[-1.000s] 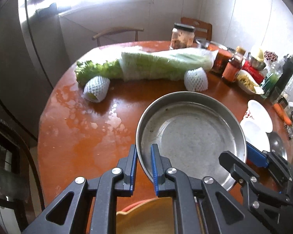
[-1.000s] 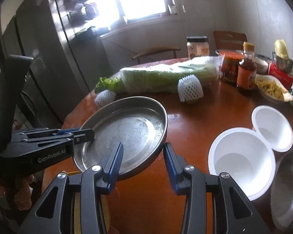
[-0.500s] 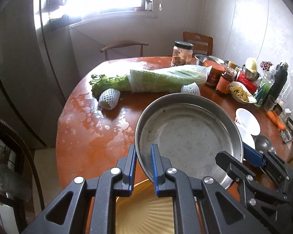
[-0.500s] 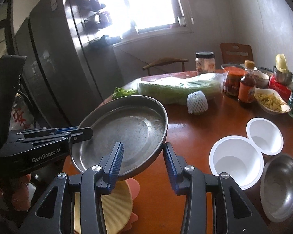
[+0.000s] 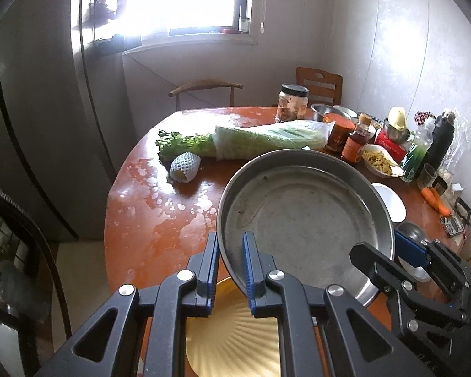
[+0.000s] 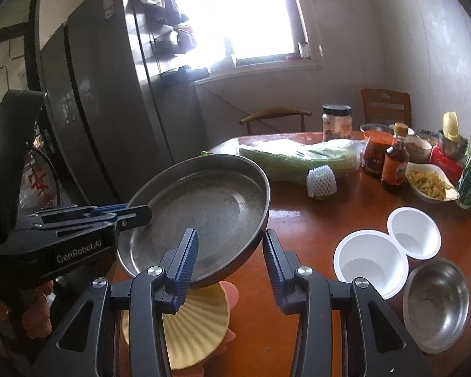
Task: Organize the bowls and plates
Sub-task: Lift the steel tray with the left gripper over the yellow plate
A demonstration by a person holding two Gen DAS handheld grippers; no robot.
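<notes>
My left gripper [image 5: 230,270] is shut on the near rim of a large steel plate [image 5: 301,220] and holds it up off the table. The plate also shows in the right wrist view [image 6: 204,210], tilted. My right gripper [image 6: 232,267] is open, its jaws on either side of the plate's rim without closing on it. A yellow ribbed plate [image 6: 191,326] lies below on the table, over a pink plate edge [image 6: 230,292]. Two white bowls [image 6: 370,267] [image 6: 413,232] and a small steel bowl [image 6: 436,301] sit at the right.
On the round red-brown table [image 5: 147,220] lie bagged cabbage [image 5: 267,141], greens, two foam-netted fruits [image 5: 183,168], jars, a sauce bottle [image 6: 394,163], a dish of food [image 6: 430,182] and a carrot [image 5: 436,201]. A fridge stands left, chairs behind.
Both grippers have risen with the steel plate, lifting it higher above the table. The yellow plate underneath has come into view.
</notes>
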